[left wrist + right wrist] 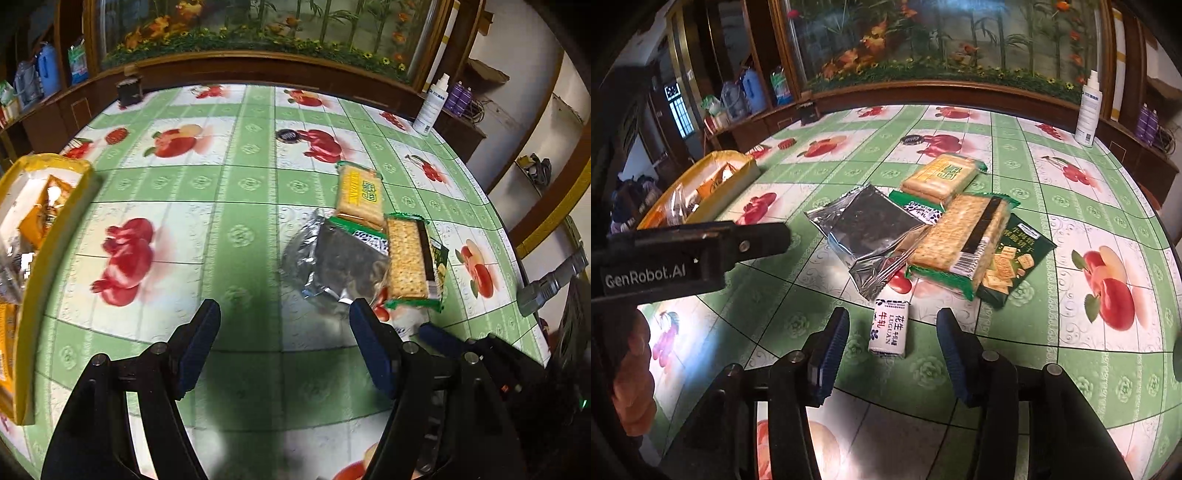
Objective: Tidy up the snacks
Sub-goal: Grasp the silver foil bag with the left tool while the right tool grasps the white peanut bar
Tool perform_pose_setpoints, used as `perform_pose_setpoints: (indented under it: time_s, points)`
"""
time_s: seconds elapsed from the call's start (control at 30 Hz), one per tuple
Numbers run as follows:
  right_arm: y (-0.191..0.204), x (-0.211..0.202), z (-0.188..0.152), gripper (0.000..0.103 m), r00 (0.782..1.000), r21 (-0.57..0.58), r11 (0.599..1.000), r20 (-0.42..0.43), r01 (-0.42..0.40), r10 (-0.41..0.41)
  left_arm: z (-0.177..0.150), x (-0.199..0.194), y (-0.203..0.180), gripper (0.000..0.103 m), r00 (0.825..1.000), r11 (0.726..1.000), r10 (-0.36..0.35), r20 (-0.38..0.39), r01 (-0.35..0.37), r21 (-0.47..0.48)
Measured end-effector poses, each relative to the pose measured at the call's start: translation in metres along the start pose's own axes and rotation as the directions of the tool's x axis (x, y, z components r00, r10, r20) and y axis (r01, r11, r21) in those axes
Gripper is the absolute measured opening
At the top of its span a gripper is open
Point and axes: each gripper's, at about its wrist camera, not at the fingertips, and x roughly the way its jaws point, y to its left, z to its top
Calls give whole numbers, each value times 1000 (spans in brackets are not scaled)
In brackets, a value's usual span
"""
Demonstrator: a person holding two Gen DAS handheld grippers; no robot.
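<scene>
"GenRobot.AI" is printed on the left gripper's body; "LUGUAN" is read on the small white candy bar.

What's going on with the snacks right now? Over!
Left gripper open, empty. Right gripper open around small white candy bar, not gripping. Snack pile waits behind; yellow tray left. Nothing blocking.

Snack pile mid-table: cracker pack on top, foil bag to its left, candy bar in front, apart. Tray w/ snacks far left. Bottle at back right.
</scene>
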Motion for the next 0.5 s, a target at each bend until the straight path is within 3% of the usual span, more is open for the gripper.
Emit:
perform_pose_setpoints:
  time_s: [0.23, 0.33, 0.47, 0.5]
  points:
    - [-10, 7, 0, 34, 1000, 19, 1000, -20, -17, 17, 17, 40, -15, 72, 997, 996, -37, -74, 30, -86]
    - [-15, 7, 1, 34, 999, 26, 999, -19, -28, 28, 20, 49, -18, 76, 996, 992, -47, -69, 39, -121]
    - [-17, 8, 3, 34, 999, 25, 999, -21, -31, 32, 19, 48, -24, 79, 999, 998, -14, -37, 11, -64]
    - [-18, 8, 3, 30, 999, 22, 999, -21, -24, 25, 19, 47, -23, 74, 999, 999, -20, -30, 18, -51]
